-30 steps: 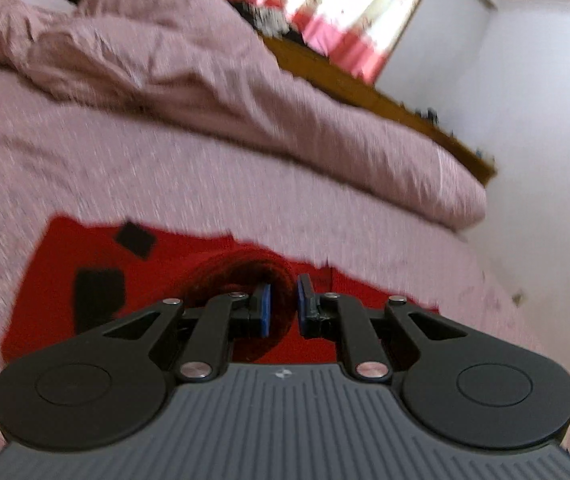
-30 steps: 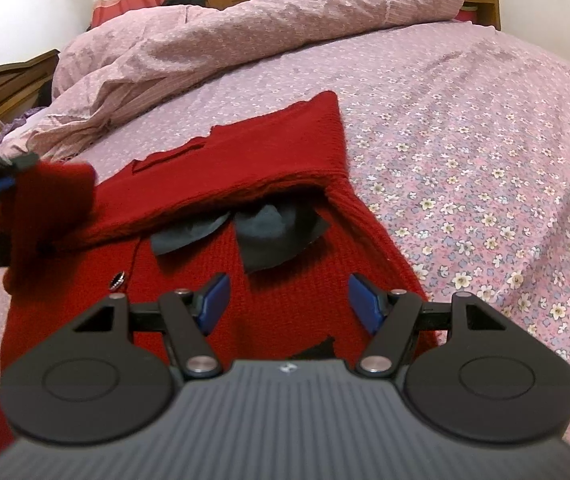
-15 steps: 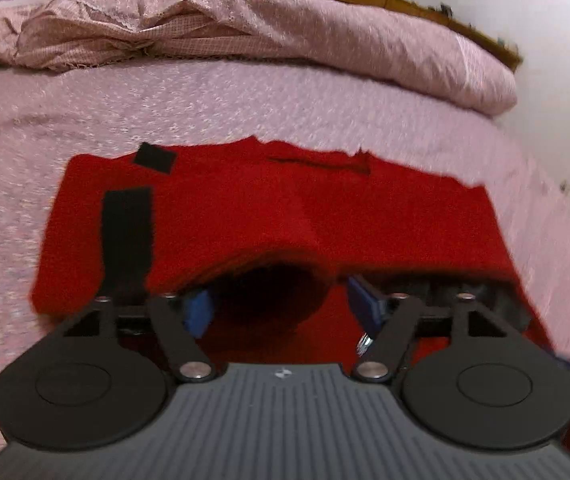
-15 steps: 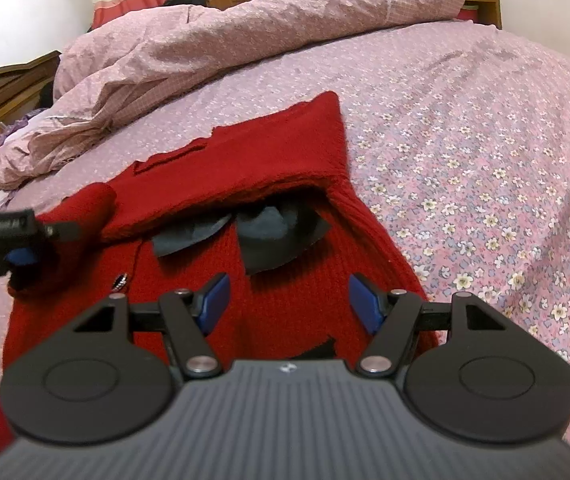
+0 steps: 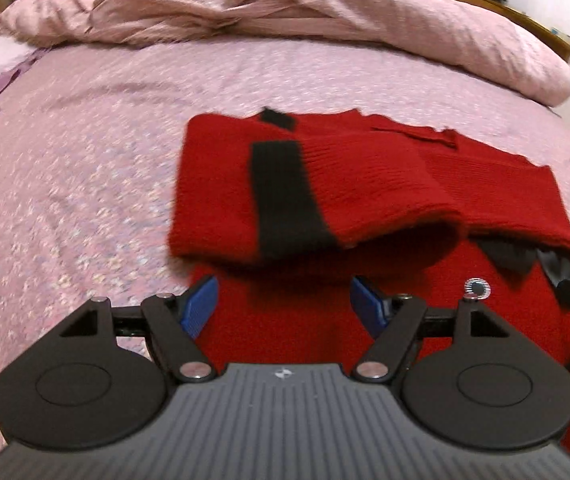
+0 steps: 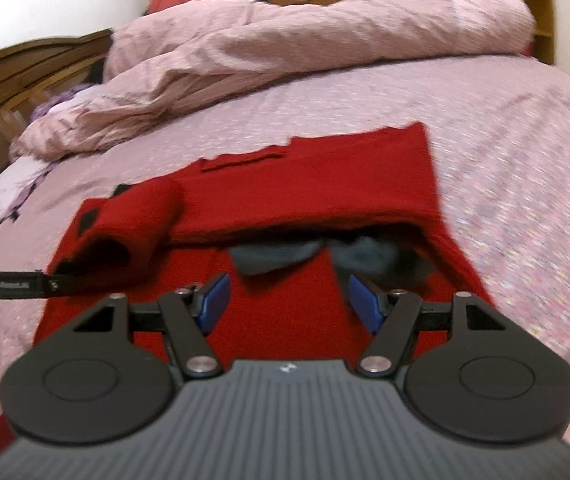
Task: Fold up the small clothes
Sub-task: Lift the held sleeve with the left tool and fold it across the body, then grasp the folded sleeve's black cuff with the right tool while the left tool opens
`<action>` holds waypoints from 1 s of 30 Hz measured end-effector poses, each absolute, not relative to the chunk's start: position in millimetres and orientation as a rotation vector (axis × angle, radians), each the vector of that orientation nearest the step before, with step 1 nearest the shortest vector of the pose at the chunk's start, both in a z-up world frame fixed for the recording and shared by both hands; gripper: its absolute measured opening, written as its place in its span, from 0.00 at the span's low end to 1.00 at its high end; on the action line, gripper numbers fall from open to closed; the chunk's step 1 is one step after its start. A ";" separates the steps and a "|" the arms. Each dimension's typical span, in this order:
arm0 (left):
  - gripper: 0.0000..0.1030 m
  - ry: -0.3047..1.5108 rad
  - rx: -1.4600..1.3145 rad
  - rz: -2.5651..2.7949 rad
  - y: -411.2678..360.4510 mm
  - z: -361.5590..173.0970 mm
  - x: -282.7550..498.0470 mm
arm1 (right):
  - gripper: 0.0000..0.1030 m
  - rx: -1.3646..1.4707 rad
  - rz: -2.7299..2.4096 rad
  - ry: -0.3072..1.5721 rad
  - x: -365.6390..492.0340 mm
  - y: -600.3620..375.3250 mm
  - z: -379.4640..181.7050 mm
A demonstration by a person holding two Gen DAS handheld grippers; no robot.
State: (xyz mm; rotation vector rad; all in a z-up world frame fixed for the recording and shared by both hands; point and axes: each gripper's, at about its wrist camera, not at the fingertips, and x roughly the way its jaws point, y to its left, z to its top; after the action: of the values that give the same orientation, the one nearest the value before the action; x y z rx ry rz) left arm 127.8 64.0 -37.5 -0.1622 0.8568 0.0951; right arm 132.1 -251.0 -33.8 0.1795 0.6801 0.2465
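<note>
A: Where does the red sweater (image 5: 385, 184) lie from the left tongs (image 5: 283, 304)?

B: Straight ahead on the bed (image 5: 85, 184), its long axis crosswise. The folded-over sleeve (image 5: 285, 192) sits just beyond the released, empty tongs, so the left hand is nearer that sleeve.

A: And the right tongs (image 6: 287, 300)?

B: Released too, gripping nothing, over the sweater's near part (image 6: 285, 300), closer to its right-hand edge.

A: Anything unclear?

B: The dark pieces (image 6: 325, 256) under the folded flap are half hidden; motion blur smears the edges.
</note>
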 end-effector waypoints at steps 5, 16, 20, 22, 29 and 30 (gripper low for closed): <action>0.75 0.869 -0.193 0.135 76.2 -43.1 128.4 | 0.66 0.100 0.346 0.678 144.3 -213.5 -27.9; 0.75 0.860 -0.188 0.148 78.0 -50.2 128.8 | 0.66 -0.118 0.450 0.630 170.0 -138.4 -23.7; 0.75 0.860 -0.190 0.146 79.5 -52.9 129.6 | 0.66 -0.184 0.439 0.594 176.4 -121.0 -23.4; 0.75 0.860 -0.195 0.146 81.2 -54.4 130.1 | 0.66 -0.208 0.432 0.567 177.0 -115.4 -22.7; 0.75 0.860 -0.198 0.169 85.8 -58.9 132.7 | 0.15 -0.128 0.439 0.559 190.9 -116.4 -20.6; 0.75 0.857 -0.194 0.173 86.1 -59.3 133.6 | 0.14 -0.101 0.429 0.560 193.7 -119.6 -18.6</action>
State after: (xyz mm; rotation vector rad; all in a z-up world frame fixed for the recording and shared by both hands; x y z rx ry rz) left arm 133.6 86.1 -59.3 -0.1942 0.8570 0.1732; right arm 193.7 -119.6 -18.6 -0.1015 0.5601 0.4288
